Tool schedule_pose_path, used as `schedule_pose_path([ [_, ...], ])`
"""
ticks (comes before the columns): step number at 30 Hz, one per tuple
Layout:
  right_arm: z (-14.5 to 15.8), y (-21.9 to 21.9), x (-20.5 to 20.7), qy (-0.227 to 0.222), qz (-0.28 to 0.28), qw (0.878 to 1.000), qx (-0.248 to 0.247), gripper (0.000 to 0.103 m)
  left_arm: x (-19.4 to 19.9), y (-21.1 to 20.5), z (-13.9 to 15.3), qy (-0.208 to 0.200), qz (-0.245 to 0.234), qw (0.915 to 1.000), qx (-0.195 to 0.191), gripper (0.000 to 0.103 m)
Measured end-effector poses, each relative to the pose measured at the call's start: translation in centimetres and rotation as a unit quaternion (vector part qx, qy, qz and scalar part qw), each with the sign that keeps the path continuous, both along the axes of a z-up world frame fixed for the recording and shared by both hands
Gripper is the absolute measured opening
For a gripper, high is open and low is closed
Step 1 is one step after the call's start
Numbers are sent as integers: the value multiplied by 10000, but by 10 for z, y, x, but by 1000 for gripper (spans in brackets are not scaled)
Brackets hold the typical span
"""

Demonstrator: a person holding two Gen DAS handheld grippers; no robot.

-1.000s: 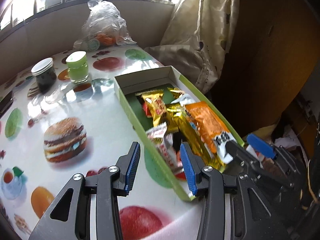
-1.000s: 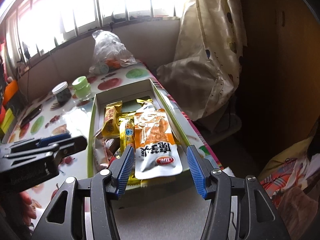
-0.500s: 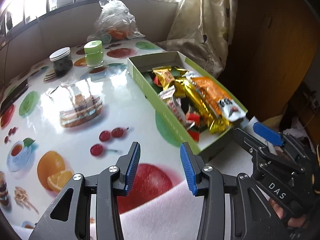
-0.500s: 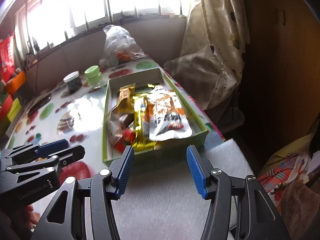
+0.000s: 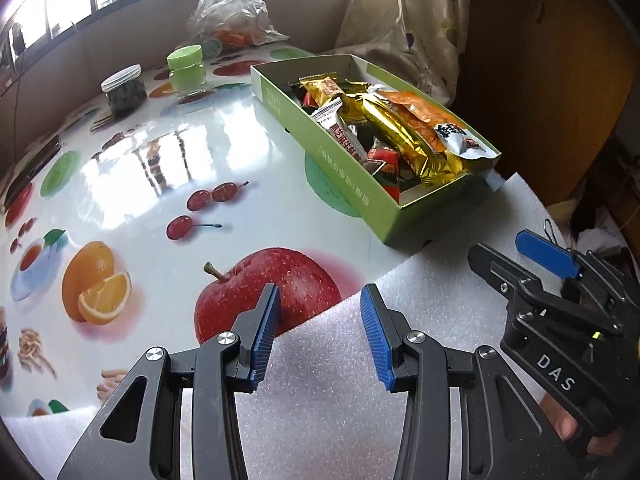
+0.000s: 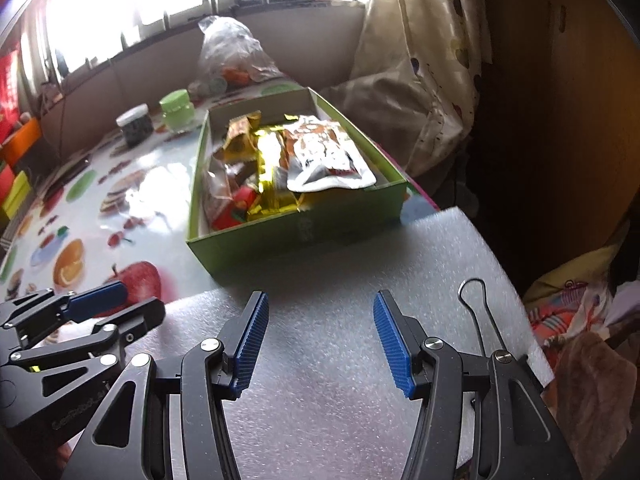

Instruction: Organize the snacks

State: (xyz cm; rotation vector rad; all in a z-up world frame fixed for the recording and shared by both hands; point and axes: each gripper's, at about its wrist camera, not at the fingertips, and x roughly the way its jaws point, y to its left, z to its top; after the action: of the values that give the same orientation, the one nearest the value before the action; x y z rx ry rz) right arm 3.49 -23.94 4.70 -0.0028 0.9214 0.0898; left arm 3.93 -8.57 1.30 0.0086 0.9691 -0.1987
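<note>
Both my left gripper (image 5: 316, 330) and right gripper (image 6: 318, 344) hang with jaws apart and empty short of the green snack box (image 6: 296, 232) at twelve o'clock, so the packing looks done and next comes resting on the table (image 5: 160, 184).

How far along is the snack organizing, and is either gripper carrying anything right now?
Done, it seems: the snack packets sit inside the green box; none lies loose on the table. In hand: nothing, the left gripper and right gripper hover over the white foam sheet, jaws open and empty. Nothing obvious is left.
</note>
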Motion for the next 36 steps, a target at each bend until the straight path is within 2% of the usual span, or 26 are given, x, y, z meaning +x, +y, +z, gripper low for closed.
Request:
schedule_pose_path([
  [6,-4,8,-2,-106,29,9996,-252,57,1,2,0,-22,39,9999,-116,44],
  [9,-5,7,-3,-149,10,9996,-258,57,1,4,-2,-79,120,9999,-93,51],
  [36,-6,11,-6,-228,-144,9990,-359,57,-1,7,-3,-137,172,9996,-180,52],
])
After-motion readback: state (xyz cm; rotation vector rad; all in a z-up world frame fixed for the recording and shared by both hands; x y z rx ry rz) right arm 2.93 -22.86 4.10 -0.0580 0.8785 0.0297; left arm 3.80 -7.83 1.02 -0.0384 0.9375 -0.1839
